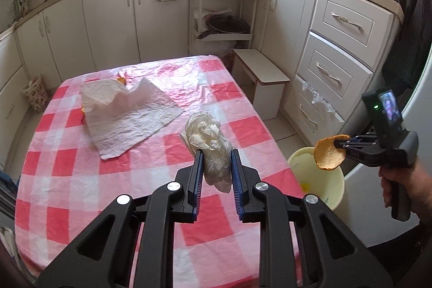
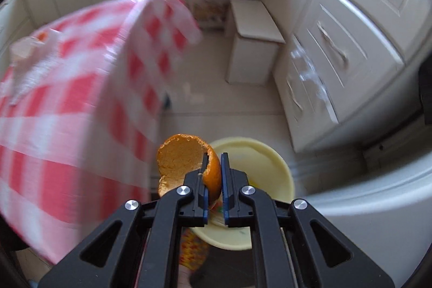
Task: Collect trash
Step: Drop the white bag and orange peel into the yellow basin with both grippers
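While the left tongs (image 1: 215, 153) grip a crumpled plastic bag (image 1: 209, 150) over the checkered counter (image 1: 81, 166), the right tongs (image 2: 214, 156) pinch an orange peel (image 2: 183, 161) seemingly above the yellow bucket (image 2: 272, 166).

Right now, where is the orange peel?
The curved orange peel is pinched in the right claw, above the pale yellow plastic bin on the floor beside the red-checked table.
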`<state>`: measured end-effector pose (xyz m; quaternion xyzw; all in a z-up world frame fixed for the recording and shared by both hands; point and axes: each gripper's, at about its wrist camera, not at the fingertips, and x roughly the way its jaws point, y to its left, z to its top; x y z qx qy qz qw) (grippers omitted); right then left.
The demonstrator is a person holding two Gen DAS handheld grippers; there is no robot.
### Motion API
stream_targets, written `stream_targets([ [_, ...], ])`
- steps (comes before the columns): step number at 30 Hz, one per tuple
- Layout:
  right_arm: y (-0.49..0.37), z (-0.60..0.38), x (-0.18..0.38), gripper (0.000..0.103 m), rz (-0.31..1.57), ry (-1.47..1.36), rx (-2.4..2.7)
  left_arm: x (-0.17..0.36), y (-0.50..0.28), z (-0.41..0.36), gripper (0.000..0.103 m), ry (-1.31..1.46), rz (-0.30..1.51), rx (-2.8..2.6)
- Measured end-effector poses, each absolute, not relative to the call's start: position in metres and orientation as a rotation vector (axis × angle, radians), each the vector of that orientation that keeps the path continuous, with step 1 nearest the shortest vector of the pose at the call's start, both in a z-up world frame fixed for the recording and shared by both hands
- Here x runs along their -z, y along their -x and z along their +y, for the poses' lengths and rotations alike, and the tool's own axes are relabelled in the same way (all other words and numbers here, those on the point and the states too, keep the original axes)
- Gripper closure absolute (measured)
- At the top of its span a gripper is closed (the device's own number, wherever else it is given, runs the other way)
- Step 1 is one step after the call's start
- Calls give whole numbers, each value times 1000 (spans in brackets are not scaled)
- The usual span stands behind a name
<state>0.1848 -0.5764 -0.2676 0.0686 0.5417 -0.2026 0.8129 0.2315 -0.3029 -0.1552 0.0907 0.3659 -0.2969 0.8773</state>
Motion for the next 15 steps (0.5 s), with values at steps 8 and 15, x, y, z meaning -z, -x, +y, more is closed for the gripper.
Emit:
stream_targets([
  [8, -163, -624, 245, 65, 1038, -348, 475, 175, -191, -405, 84, -219, 831, 781],
  [15, -141, -613, 147, 49, 647, -426, 406, 224, -173, -497, 84, -254, 971, 860],
])
